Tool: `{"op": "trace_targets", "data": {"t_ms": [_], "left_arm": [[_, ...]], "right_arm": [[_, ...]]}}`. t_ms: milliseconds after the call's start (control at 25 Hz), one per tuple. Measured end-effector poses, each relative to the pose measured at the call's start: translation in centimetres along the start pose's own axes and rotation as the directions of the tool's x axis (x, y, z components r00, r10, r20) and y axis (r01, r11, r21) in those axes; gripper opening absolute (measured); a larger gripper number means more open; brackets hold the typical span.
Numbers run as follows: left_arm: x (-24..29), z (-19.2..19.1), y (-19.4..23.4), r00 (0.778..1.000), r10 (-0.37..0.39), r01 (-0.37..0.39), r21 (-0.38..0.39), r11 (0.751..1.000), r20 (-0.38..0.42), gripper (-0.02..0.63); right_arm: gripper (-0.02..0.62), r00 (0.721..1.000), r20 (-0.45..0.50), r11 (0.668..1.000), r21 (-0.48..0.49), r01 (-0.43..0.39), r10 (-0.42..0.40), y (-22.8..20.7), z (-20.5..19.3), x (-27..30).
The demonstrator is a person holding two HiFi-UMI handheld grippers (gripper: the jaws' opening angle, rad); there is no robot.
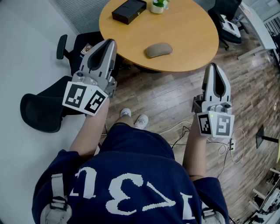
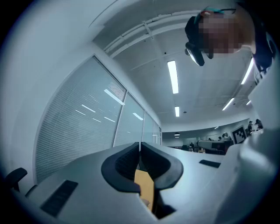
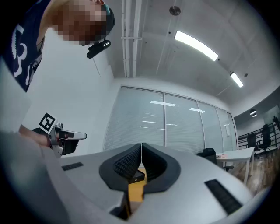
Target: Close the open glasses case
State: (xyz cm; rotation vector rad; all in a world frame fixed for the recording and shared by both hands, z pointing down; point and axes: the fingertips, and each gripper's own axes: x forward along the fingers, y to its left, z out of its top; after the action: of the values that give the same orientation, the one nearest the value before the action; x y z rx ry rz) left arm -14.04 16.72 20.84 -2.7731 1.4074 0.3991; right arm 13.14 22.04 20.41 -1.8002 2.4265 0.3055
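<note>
We hold the left gripper (image 1: 109, 43) and right gripper (image 1: 212, 66) pressed together, pinching nothing, near us. The grey oval glasses case (image 1: 158, 50) lies farther off, on the round table (image 1: 192, 35).

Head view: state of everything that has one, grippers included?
left gripper: shut, empty, in the air short of the table.
right gripper: shut, empty, also in the air.
grey oval case: closed, lying on the table.
black case: near the table's far edge; open or closed, cannot tell.
potted plant: upright.
</note>
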Motion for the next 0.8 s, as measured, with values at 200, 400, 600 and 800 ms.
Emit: {"op": "trace_targets", "data": {"t_ms": [200, 400, 600, 800], "left_arm": [[-0.4, -0.6, -0.3, 1.0, 0.007, -0.007, 0.007, 1.0, -0.012, 0.025], [-0.7, -0.9, 0.0, 1.0, 0.026, -0.026, -0.001, 1.0, -0.016, 0.026], [-0.7, -1.1, 0.3, 0.999, 0.041, -0.041, -0.009, 0.999, -0.024, 0.025], [0.5, -1.4, 1.2, 0.999, 0.051, -0.051, -0.023, 0.998, -0.018, 0.025]], "right_arm": [[0.028, 1.0, 0.003, 1.0, 0.003, -0.016, 0.016, 0.8, -0.1, -0.2], [0.028, 0.999, 0.031, 0.999, 0.006, -0.038, 0.038, 1.3, 0.5, -0.3], [0.028, 0.997, 0.051, 0.998, 0.024, -0.058, 0.057, 1.4, 0.7, -0.3], [0.028, 0.997, 0.056, 0.997, 0.041, -0.062, 0.059, 0.9, 0.1, 1.1]]}}
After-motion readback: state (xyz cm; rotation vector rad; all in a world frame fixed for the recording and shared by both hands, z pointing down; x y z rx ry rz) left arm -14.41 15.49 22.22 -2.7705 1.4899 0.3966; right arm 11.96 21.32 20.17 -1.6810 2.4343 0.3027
